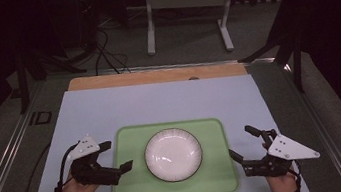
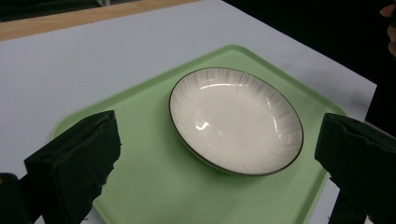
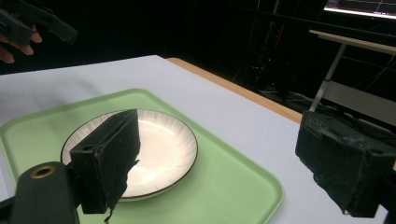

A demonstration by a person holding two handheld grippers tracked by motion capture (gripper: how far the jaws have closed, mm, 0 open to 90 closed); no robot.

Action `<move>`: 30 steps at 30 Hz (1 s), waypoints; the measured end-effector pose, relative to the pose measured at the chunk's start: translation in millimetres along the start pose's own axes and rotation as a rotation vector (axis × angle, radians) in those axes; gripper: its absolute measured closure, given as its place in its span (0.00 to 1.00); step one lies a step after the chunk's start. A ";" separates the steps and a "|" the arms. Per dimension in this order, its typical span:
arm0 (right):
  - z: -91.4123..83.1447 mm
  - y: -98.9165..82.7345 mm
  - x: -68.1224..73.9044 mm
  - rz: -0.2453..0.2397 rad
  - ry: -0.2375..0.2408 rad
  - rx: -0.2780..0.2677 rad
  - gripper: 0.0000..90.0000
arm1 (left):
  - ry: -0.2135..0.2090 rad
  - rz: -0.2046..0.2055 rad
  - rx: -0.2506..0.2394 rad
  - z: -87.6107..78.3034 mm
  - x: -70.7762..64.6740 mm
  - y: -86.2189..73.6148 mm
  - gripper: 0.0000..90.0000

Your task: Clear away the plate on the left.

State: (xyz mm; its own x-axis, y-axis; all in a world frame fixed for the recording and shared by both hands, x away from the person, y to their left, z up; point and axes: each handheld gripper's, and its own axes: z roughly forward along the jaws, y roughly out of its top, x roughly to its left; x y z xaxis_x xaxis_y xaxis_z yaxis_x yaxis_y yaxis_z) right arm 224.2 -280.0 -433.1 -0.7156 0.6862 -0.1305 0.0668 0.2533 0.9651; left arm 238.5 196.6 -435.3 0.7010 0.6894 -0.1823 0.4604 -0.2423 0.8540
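Left gripper [image 1: 117, 156], right gripper [image 1: 242, 143] gaping, flanking plate [image 1: 173, 154].

- The tray [image 1: 136, 191] lies on the table [image 1: 110, 109], toward its near edge.
- The plate [image 1: 173, 154] sits in the middle of the tray.
- The left gripper [image 1: 116, 156] is at the tray's left edge.
- The right gripper [image 1: 244, 143] is just right of the tray.

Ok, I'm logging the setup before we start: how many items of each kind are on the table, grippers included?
Green tray: 1
White plate: 1
Grippers: 2, left gripper and right gripper, both open
Total: 4
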 end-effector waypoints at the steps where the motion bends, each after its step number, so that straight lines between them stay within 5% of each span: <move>1: 0.0 0.0 -0.1 0.000 0.001 0.001 0.15 | -0.011 -0.004 0.002 -2.1 0.2 -3.5 0.01; 8: 0.5 0.2 -0.1 -0.001 0.002 0.002 0.15 | -0.009 -0.008 -0.008 -4.7 6.9 -15.0 0.01; 12: 1.1 0.0 0.5 -0.001 0.005 0.005 0.15 | -0.048 0.006 -0.029 -4.9 12.6 -19.9 0.01; 30: 1.1 -5.6 -1.6 0.033 0.016 0.005 0.15 | -0.013 0.026 -0.062 2.7 22.8 -38.8 0.01</move>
State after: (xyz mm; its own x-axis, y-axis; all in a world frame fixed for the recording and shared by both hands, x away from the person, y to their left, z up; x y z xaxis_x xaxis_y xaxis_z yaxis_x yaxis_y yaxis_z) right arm 225.8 -281.8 -438.5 -0.7240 0.6833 -0.0948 0.0944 0.2343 0.9676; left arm 238.1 219.9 -474.0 0.7195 0.6744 -0.1659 0.4080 -0.2172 0.8868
